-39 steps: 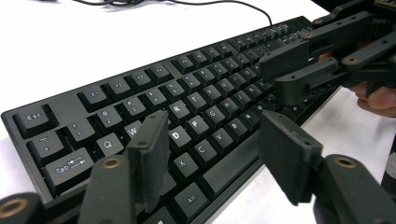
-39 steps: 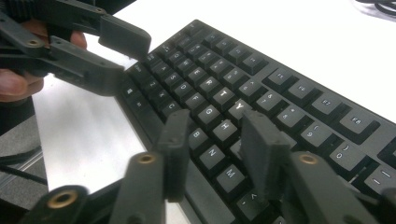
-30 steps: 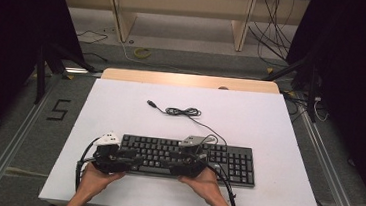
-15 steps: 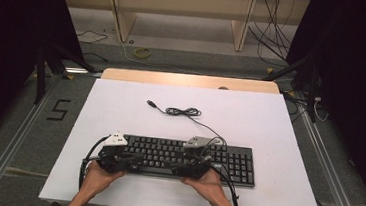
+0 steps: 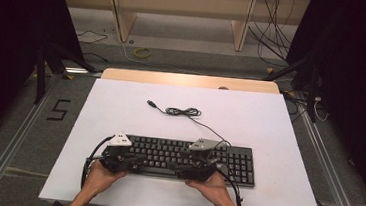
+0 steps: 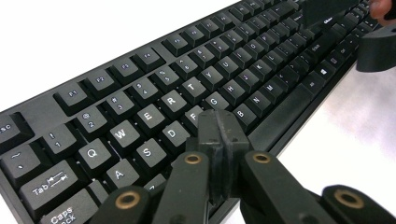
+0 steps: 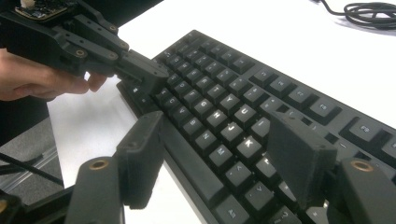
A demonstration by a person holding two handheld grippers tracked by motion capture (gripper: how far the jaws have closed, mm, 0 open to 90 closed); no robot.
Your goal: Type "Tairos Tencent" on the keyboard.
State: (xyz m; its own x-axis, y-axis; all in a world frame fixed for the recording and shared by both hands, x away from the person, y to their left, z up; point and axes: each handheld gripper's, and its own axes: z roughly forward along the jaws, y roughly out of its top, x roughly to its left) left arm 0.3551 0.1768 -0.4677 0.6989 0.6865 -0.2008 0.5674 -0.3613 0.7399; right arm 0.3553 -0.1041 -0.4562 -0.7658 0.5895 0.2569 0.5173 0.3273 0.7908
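Centrally near the front edge of the white table (image 5: 270, 120): black keyboard (image 5: 226, 159), long side running left-right, number pad at right end. Cable (image 5: 185, 112) running from the keyboard's far edge up to a loose coil at mid-table, plug end lying just left of the coil, well apart from the keyboard.

Left gripper (image 5: 130, 161) held in left hand (image 5: 98, 175) at the keyboard's near left part, grey 3-cornered plate on top. Jaws clenched together, nothing between them; seen in left gripper view (image 6: 219, 135) pressed flat against each other, tips hovering over the F/G/V keys area, contact with keys unclear.

Right gripper (image 5: 187, 169) held in right hand (image 5: 212, 188) at the keyboard's near middle, also carrying a grey plate. Jaws released, spread wide; in right gripper view (image 7: 219, 154) 1 jaw over the near edge by the space bar, the other over the keys further in, letter keys J and K visible between them. Not gripping anything. Same view: left gripper (image 7: 142, 70) further off with closed tip over the left-end keys.

Both forearms entering from the bottom of the high view. Black cables trailing from each gripper toward the near edge. Beyond the table: wooden shelf legs (image 5: 121, 12), floor wires, "5" marking (image 5: 59, 109) on the floor at left.
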